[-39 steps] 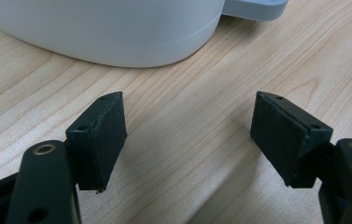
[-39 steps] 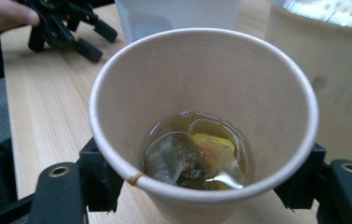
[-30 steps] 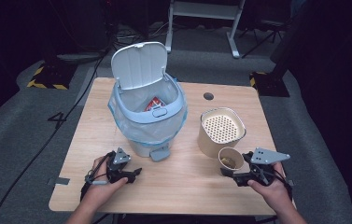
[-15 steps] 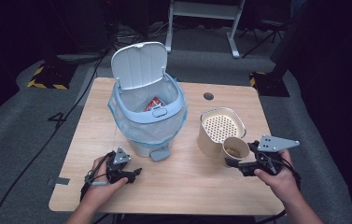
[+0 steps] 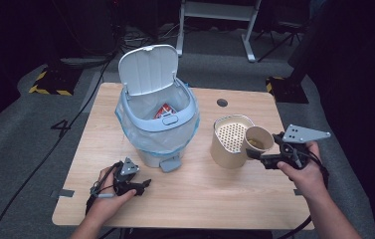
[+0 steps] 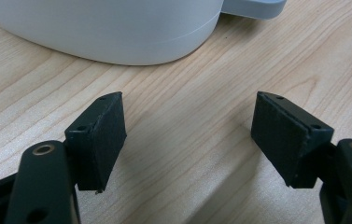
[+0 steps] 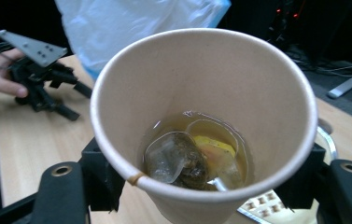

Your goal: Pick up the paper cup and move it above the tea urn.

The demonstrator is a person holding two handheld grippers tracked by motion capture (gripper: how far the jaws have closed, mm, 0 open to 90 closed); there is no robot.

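I held the paper cup (image 5: 258, 141), with leftover tea and ice, clamped in my right tool (image 5: 254, 153), tilted over the strainer canister (image 5: 228, 144). Left tool (image 5: 142, 185) rested open on the surface (image 5: 210, 199). Next, I judged: tip further, draining the liquid.

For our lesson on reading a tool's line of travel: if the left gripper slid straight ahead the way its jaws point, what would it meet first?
Probably the white base of the bin. The left gripper is open over bare table, and the bin's curved wall lies just ahead of its jaws; the exact gap is hard to judge.
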